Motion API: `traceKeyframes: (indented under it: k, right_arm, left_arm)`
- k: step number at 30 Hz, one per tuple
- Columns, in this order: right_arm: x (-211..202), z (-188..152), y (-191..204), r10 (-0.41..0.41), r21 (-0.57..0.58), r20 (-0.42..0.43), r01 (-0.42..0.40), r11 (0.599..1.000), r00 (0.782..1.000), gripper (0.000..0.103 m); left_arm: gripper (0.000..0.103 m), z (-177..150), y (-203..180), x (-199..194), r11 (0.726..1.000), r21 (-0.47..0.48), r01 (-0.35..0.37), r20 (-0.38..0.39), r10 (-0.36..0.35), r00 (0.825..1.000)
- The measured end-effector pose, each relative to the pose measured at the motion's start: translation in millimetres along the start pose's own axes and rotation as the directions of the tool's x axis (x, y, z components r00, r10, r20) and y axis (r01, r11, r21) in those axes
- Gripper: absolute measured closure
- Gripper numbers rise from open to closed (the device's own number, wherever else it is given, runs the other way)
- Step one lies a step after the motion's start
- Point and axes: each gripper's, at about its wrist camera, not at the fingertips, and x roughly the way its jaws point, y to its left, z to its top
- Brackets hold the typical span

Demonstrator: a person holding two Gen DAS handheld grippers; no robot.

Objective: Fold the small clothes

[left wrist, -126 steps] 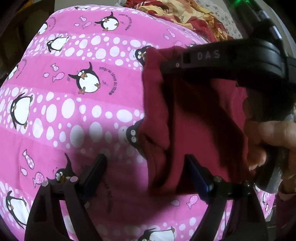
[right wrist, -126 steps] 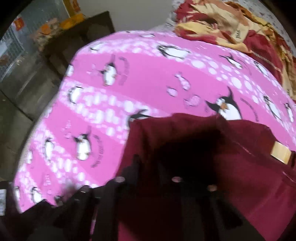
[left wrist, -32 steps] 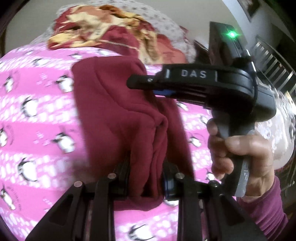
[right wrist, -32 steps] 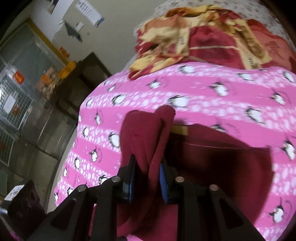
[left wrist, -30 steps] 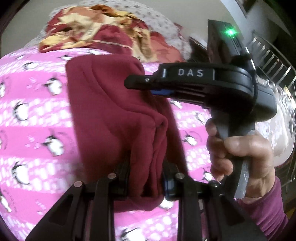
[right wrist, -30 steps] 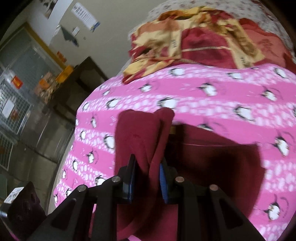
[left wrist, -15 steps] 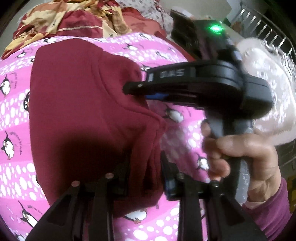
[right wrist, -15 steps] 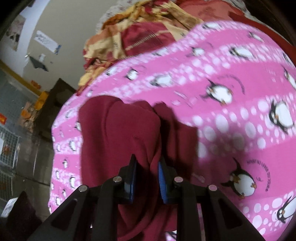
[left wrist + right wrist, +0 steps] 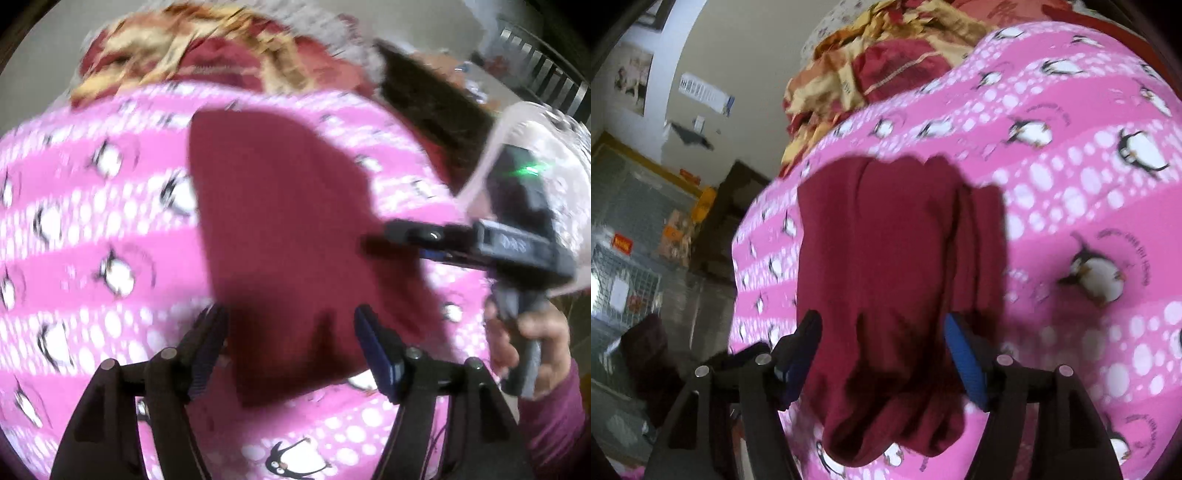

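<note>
I see a dark maroon fleece garment (image 9: 280,221), folded into a roughly rectangular shape, lying flat on the bright pink penguin-print blanket (image 9: 92,240), and I take that blanket as my landmark. My left gripper (image 9: 290,343) hangs over the near edge of the garment with its jaws opening; the cloth lies between the two blue-padded fingers (image 9: 376,354), and neither pad presses on it. From the right wrist view, my right gripper (image 9: 881,354) is likewise spreading its jaws, the maroon garment (image 9: 886,277) sitting between the fingers (image 9: 964,362) with a gap on each side, so I grip nothing with it. Here the near edge of the garment bunches into a few soft folds on the blanket.

In the left wrist view the right gripper's black body (image 9: 480,247) shows at the garment's right edge, a green light on its top, with the person's hand (image 9: 532,350) in a maroon sleeve (image 9: 561,413) round the handle. Past the far edge of the blanket lies a crumpled red and yellow patterned cloth (image 9: 879,62). The left wrist picture is blurred, so finer detail of the folds I cannot tell.
</note>
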Motion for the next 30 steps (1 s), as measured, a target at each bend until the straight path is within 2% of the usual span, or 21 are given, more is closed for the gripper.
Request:
traceKeyframes:
  k: [1, 5, 7, 9, 11, 12, 13, 15, 16, 20, 23, 30]
  right_arm:
    - [2, -3, 7, -0.064, -0.045, -0.003, 0.064, 0.997, 0.998, 0.084]
    - [-9, -12, 16, -0.215, -0.156, 0.038, 0.219, 0.963, 0.976, 0.083]
    - [-4, -16, 6, -0.266, -0.156, 0.022, 0.266, 0.951, 0.964, 0.083]
    - [3, -17, -4, -0.257, -0.139, -0.010, 0.253, 0.957, 0.966, 0.083]
    - [-7, -15, -7, -0.207, -0.108, 0.006, 0.206, 0.973, 0.978, 0.081]
    - [-13, -12, -7, -0.185, -0.091, 0.021, 0.186, 0.978, 0.982, 0.076]
    - [-23, -8, -8, -0.177, -0.063, 0.052, 0.180, 0.982, 0.983, 0.064]
    - [-40, -2, -8, -0.198, -0.029, 0.127, 0.204, 0.979, 0.972, 0.046]
    - [-45, 3, -6, -0.190, -0.029, 0.163, 0.198, 0.980, 0.968, 0.044]
    - [-30, 20, 19, -0.158, -0.112, 0.157, 0.177, 0.978, 0.975, 0.044]
    - [0, 28, 31, -0.188, -0.161, 0.134, 0.209, 0.965, 0.973, 0.044]
    - [44, 52, 7, -0.256, -0.094, 0.110, 0.267, 0.959, 0.960, 0.048]
  left_arm:
    - [0.034, -4, 4, 5, 1.000, -0.017, 0.000, -0.014, 0.000, 1.000]
    - [0.034, -12, 4, 17, 0.999, -0.011, -0.030, -0.034, 0.029, 0.999]
    - [0.034, -15, 5, 22, 0.999, -0.010, -0.042, -0.036, 0.042, 0.998]
    - [0.034, -13, 5, 25, 0.999, -0.018, -0.048, -0.042, 0.047, 0.998]
    - [0.034, -13, 10, 23, 0.998, -0.031, -0.054, -0.032, 0.053, 0.998]
    - [0.034, -10, 11, 22, 0.998, -0.035, -0.056, -0.023, 0.055, 0.998]
    - [0.034, -8, 12, 20, 0.997, -0.040, -0.061, -0.012, 0.061, 0.998]
    - [0.034, -2, 14, 20, 0.996, -0.044, -0.081, 0.004, 0.081, 0.997]
    - [0.034, 2, 15, 22, 0.995, -0.043, -0.092, 0.008, 0.092, 0.996]
    - [0.033, 10, 15, 27, 0.992, -0.060, -0.110, 0.013, 0.111, 0.994]
    - [0.033, 14, 16, 32, 0.991, -0.078, -0.111, 0.016, 0.113, 0.993]
    - [0.028, 23, 12, 51, 0.990, -0.052, -0.134, -0.002, 0.134, 0.991]
